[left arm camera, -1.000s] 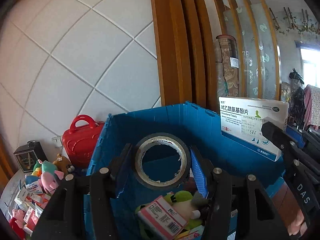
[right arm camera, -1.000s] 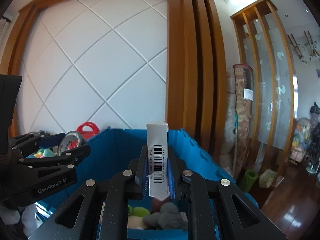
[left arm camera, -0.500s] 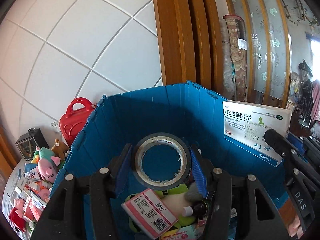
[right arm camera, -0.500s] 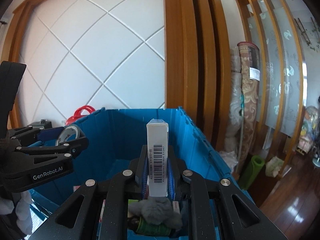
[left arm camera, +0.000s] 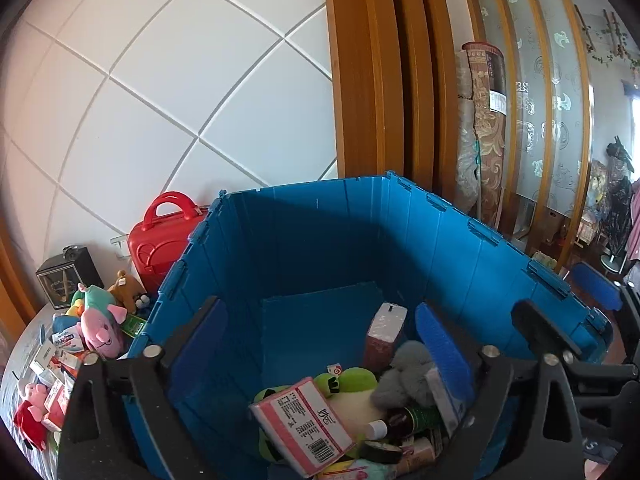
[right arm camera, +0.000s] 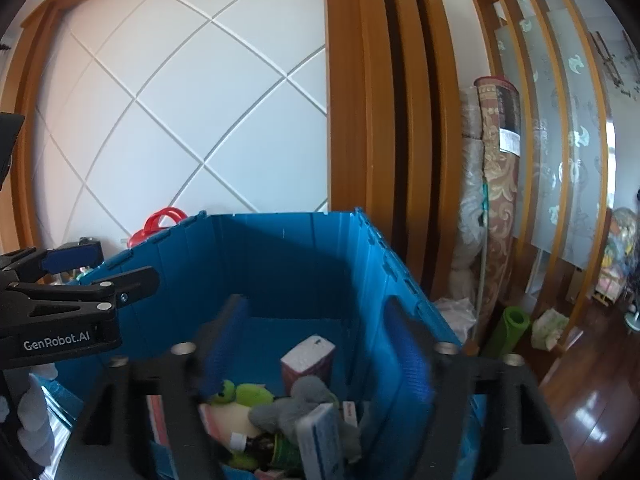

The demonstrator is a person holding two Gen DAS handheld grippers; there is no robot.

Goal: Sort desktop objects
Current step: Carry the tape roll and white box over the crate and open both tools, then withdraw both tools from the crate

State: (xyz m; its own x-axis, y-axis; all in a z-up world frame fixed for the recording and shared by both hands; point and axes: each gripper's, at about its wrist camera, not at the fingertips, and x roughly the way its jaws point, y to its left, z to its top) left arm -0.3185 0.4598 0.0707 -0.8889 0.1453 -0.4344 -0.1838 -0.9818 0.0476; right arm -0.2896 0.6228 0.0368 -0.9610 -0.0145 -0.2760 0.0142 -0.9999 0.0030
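Note:
A blue folding crate (left arm camera: 320,240) holds sorted items: a pink medicine box (left arm camera: 304,420), a green plush (left arm camera: 352,380), a grey plush (left arm camera: 408,376), a dark bottle (left arm camera: 400,420) and an upright box (left arm camera: 384,336). My left gripper (left arm camera: 320,344) is open and empty above the crate. My right gripper (right arm camera: 316,344) is open and empty above the crate (right arm camera: 280,256); a white and blue box (right arm camera: 320,436) lies on the grey plush (right arm camera: 308,400) below it. The black roll of tape (left arm camera: 380,452) lies among the items at the bottom.
On the table left of the crate lie plush toys (left arm camera: 100,320), small medicine boxes (left arm camera: 52,360), a red toy case (left arm camera: 164,236) and a dark clock box (left arm camera: 68,276). A wooden door frame (left arm camera: 360,80) and rolled carpets (left arm camera: 484,140) stand behind.
Both grippers opened. The tape roll dropped from the left gripper and the white and blue medicine box dropped from the right gripper into the crate. Both views tilted down toward the crate.

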